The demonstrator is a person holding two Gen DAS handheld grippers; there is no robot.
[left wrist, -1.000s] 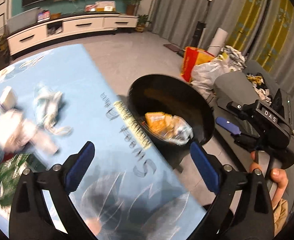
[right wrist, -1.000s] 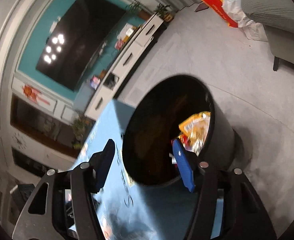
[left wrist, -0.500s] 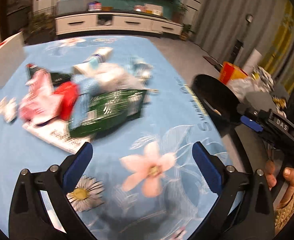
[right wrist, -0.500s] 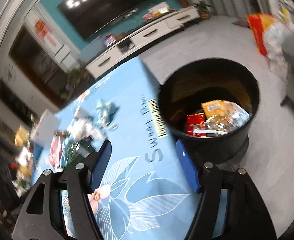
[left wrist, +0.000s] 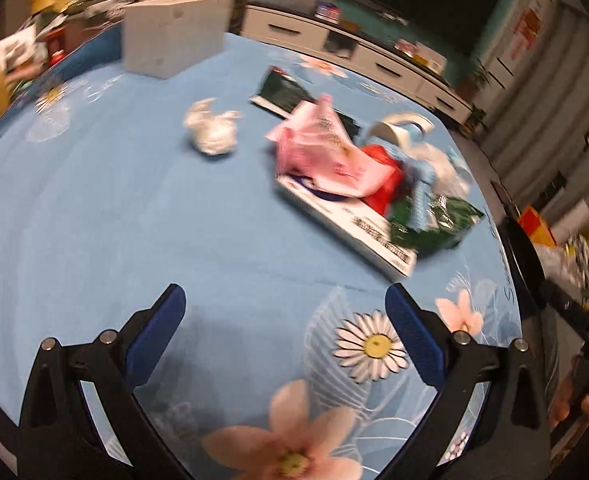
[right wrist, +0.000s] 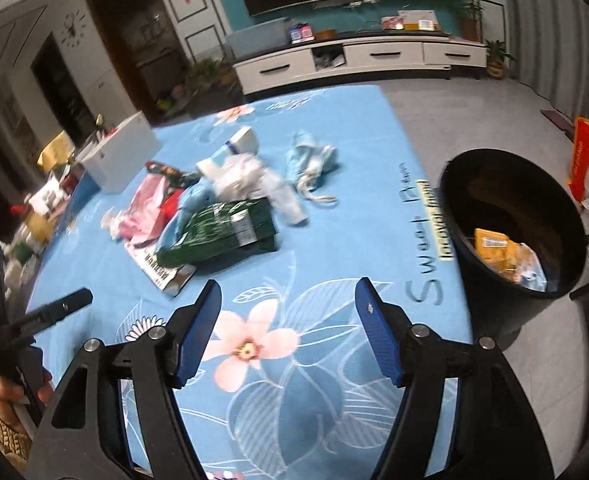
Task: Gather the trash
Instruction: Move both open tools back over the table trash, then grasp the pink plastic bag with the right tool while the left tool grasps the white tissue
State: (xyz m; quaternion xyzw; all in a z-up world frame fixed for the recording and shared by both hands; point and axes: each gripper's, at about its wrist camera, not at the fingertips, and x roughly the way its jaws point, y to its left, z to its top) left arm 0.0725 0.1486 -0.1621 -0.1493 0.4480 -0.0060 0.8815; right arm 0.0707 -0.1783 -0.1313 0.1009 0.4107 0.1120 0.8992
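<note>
A heap of trash lies on the blue flowered tablecloth (left wrist: 114, 208): a pink wrapper (left wrist: 326, 152), a green bag (left wrist: 434, 220), a flat white box (left wrist: 350, 220), a crumpled white wad (left wrist: 212, 132). In the right wrist view the same heap shows the green bag (right wrist: 218, 232), pink wrapper (right wrist: 142, 208) and a light blue mask (right wrist: 310, 160). A black bin (right wrist: 514, 232) holding wrappers stands on the floor right of the table. My left gripper (left wrist: 286, 328) is open and empty over the cloth, short of the heap. My right gripper (right wrist: 288, 324) is open and empty above the table.
A white carton (left wrist: 174, 36) stands at the table's far left; it also shows in the right wrist view (right wrist: 118, 156). Clutter lies past the table's left edge (right wrist: 34, 216). A white TV cabinet (right wrist: 358, 60) lines the back wall. Bags (right wrist: 586, 152) lie behind the bin.
Both grippers have swung left, away from the bin and over the table. The trash heap has come into view ahead of both. Both stay open and empty.
</note>
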